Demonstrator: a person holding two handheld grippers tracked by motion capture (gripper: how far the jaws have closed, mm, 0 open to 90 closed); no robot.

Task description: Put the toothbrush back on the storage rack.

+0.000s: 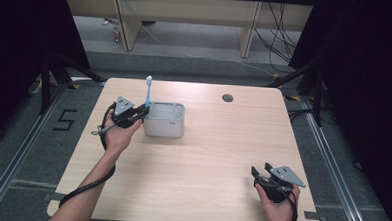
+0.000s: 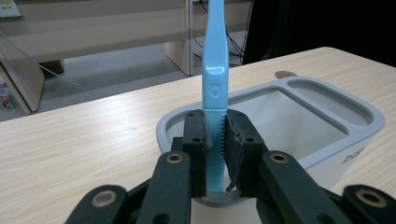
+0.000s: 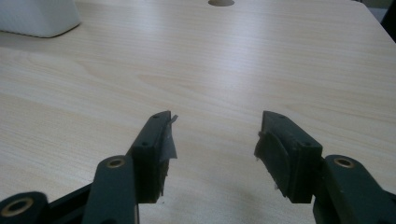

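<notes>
A light blue toothbrush (image 2: 215, 70) stands upright, and my left gripper (image 2: 216, 135) is shut on its lower handle. It is held at the left end of a white two-compartment holder (image 2: 327, 116), over the larger compartment. From above, the toothbrush (image 1: 148, 91) rises at the holder's (image 1: 164, 120) left edge, with my left gripper (image 1: 143, 110) beside it. Low over the table's front right hovers my right gripper (image 1: 259, 170), open, nothing between its jaws. In its own view the right gripper (image 3: 215, 140) faces bare wood.
The light wooden table (image 1: 207, 156) has a round cable hole (image 1: 227, 98) near its far edge. A corner of the holder (image 3: 37, 18) appears far left in the right gripper view. Desks and cables stand on the floor beyond the table.
</notes>
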